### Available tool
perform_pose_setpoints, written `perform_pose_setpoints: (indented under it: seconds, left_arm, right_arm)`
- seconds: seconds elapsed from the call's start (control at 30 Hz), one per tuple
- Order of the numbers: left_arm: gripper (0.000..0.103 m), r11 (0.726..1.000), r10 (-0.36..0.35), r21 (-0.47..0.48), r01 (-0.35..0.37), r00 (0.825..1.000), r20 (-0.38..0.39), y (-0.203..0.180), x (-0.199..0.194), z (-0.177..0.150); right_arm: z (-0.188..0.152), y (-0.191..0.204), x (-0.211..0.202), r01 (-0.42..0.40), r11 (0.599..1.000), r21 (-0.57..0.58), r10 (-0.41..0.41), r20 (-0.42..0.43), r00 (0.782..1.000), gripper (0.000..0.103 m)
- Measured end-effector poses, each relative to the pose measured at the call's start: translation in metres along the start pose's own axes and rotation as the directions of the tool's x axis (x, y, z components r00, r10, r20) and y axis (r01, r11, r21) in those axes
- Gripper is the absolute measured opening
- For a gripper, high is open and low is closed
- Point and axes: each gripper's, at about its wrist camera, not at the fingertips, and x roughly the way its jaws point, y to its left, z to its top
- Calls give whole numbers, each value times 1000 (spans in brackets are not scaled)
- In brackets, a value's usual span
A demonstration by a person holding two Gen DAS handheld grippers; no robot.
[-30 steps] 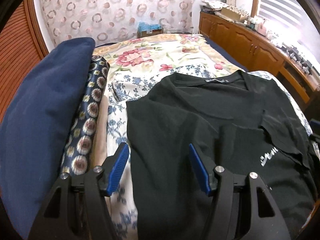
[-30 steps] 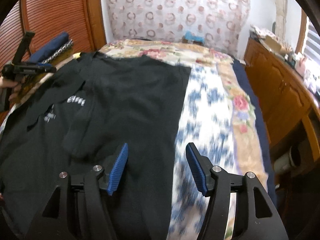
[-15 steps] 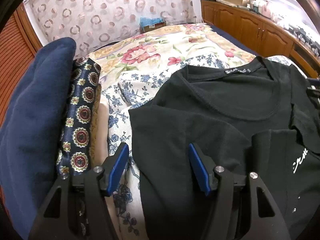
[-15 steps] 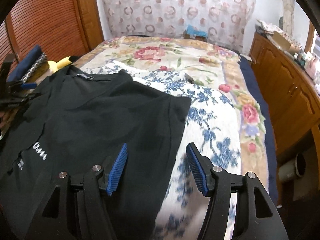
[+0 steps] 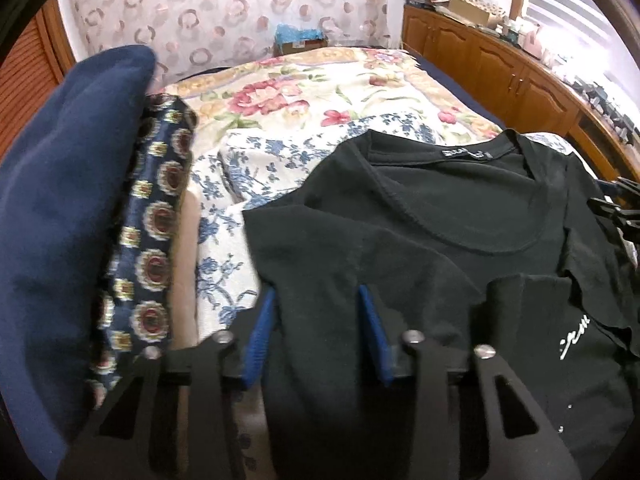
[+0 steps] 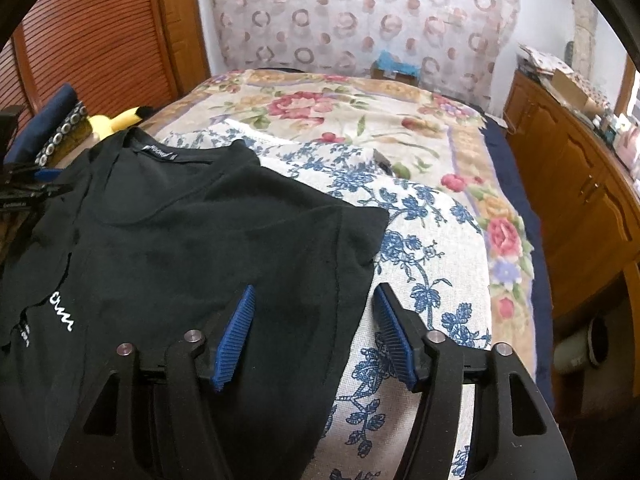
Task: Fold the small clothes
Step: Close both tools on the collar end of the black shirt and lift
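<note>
Both hand-held grippers had just been closing over the black T-shirt [image 5: 440,240]: the left hand-held gripper [image 5: 316,320] seemingly bunching its sleeve edge, the right hand-held gripper [image 6: 314,312] still part-open astride its hem. Either might snag the floral bedspread [image 6: 420,280] beneath.

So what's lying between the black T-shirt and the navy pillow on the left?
In the left wrist view, blue-floral white cloth, a beige strip and a medallion-patterned navy fabric lie between the black T-shirt and navy pillow.
</note>
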Motion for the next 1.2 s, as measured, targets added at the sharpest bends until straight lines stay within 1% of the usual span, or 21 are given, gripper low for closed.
perform_pose_setpoints:
  seconds: [0.03, 0.07, 0.1, 0.13, 0.17, 0.2, 0.27, 0.37, 0.5, 0.67, 0.77, 0.87, 1.0, 1.1, 1.2]
  left_arm:
    - [32, 1000, 3, 2, -3, 1000, -3, -2, 0, 1]
    - [24, 1000, 3, 7, -3, 1000, -4, -4, -1, 1]
    - [20, 1000, 0, 13, 0, 1000, -4, -6, -1, 1]
    - [11, 1000, 8, 19, -8, 1000, -3, -9, -2, 0]
    - [8, 999, 23, 30, -23, 1000, -2, -11, -3, 0]
    - [6, 999, 30, 39, -30, 1000, 1, -13, -3, 0]
    - [4, 998, 42, 45, -43, 999, 14, -15, -6, -2]
    - [4, 998, 43, 44, -46, 997, 59, -18, -22, -5]
    - [4, 998, 31, 44, -38, 990, 138, -21, -54, -13]
    - [4, 999, -12, 45, 2, 976, 217, -24, -103, -42]
    - [4, 999, -28, 50, 16, 967, 254, -25, -132, -69]
    - [4, 998, -46, 46, 35, 962, 270, -24, -152, -98]
    - [4, 998, -68, 33, 61, 958, 278, -22, -176, -145]
    - [4, 996, -84, 19, 82, 955, 285, -23, -194, -184]
    - [4, 995, -98, 14, 99, 953, 285, -29, -210, -213]
  right_arm:
    - [1, 1, -1, -7, 1000, -8, 7, -3, 1000, 45]
    - [1, 3, -1, -7, 1000, -12, 7, -5, 1000, 41]
    - [1, 3, -1, -17, 1000, -15, 16, -7, 1000, 38]
    - [1, 4, -2, -26, 1000, -18, 26, -7, 1000, 28]
    - [1, 4, -2, -36, 999, -20, 36, -8, 999, 15]
    - [1, 5, -2, -50, 999, -20, 50, -10, 999, 8]
    - [0, 7, -2, -56, 998, -23, 56, -7, 998, 5]
    - [-2, 11, -8, -51, 998, -26, 52, 25, 998, 4]
    - [-5, 14, -29, -65, 998, -15, 66, 88, 994, 4]
    - [-11, 23, -64, -94, 996, -10, 94, 149, 984, 3]
    - [-23, 32, -87, -95, 995, -16, 97, 170, 981, 3]
    - [-42, 42, -110, -102, 995, -14, 103, 186, 977, 3]
    - [-80, 53, -142, -103, 995, 9, 99, 208, 973, 3]
    - [-111, 64, -162, -123, 992, 21, 116, 203, 972, 3]
    - [-136, 79, -180, -118, 993, 20, 113, 177, 978, 3]
